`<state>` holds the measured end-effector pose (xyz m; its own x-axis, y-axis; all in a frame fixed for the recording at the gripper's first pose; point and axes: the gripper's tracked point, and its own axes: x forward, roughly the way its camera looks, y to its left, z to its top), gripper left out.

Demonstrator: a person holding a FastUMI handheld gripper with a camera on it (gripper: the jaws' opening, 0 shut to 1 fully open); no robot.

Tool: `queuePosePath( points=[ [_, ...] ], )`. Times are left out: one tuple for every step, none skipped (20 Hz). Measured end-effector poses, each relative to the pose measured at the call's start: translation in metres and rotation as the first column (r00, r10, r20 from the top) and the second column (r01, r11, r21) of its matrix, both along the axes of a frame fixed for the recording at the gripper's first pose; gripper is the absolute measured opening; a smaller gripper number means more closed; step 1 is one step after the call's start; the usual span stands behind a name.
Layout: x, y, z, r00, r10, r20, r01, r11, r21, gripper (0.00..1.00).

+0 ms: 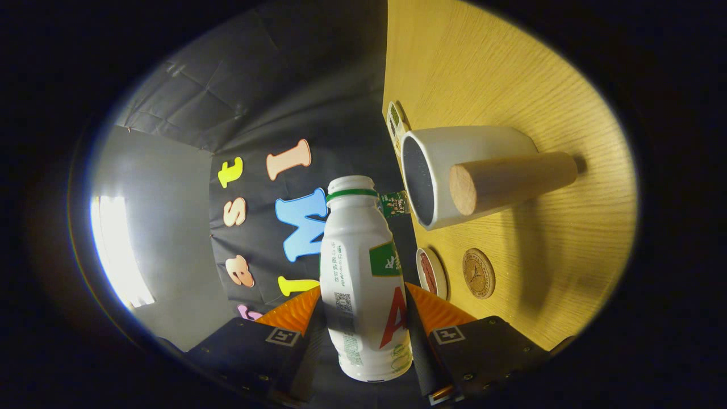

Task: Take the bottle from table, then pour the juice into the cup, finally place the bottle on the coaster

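Observation:
My gripper (363, 301) is shut on a white juice bottle (358, 267) with a green neck band and a green and red label; both fingers press on its lower body. The gripper is rolled on its side, so the bottle lies about level above the wooden table (511, 85). Its top is beside the rim of a white cup (471, 149) with a wooden handle (508, 182), which stands on the table. The cup's dark inside faces the bottle's neck. A round wooden coaster (478, 273) lies on the table between the cup and my fingers.
A small round dish (430, 272) with a reddish inside sits next to the coaster. Small printed cards (396, 122) lie at the table's edge beyond the cup, and a small green piece (395, 203) shows by the bottle's neck. The booth's black cloth wall hangs behind.

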<state>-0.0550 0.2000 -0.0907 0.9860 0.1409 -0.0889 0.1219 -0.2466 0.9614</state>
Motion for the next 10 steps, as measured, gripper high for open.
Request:
queuePosePath(
  points=[
    [0.0006, -0.0013, 0.0001, 1.000, -0.003, -0.001, 0.003, 1.000, 0.009, 0.70],
    [0.0019, -0.0014, 0.0019, 1.000, -0.006, -0.001, 0.006, 1.000, 0.017, 0.70],
    [0.0023, -0.0013, 0.0023, 1.000, -0.008, -0.004, 0.008, 1.000, 0.023, 0.70],
    [0.0019, -0.0007, 0.0023, 1.000, -0.009, -0.005, 0.009, 1.000, 0.025, 0.70],
    [0.0027, -0.0005, 0.0021, 1.000, -0.010, -0.006, 0.010, 1.000, 0.025, 0.69],
    [0.0034, 0.0006, 0.0020, 1.000, -0.009, -0.007, 0.009, 1.000, 0.026, 0.69],
    [0.0043, 0.0005, 0.0018, 1.000, -0.011, -0.009, 0.011, 1.000, 0.029, 0.70],
    [0.0036, 0.0012, 0.0027, 1.000, -0.008, -0.010, 0.008, 0.999, 0.033, 0.70],
    [0.0026, 0.0009, 0.0032, 1.000, -0.009, -0.010, 0.010, 0.999, 0.036, 0.70],
    [0.0028, 0.0018, 0.0033, 1.000, -0.008, -0.013, 0.008, 0.999, 0.040, 0.70]
  ],
)
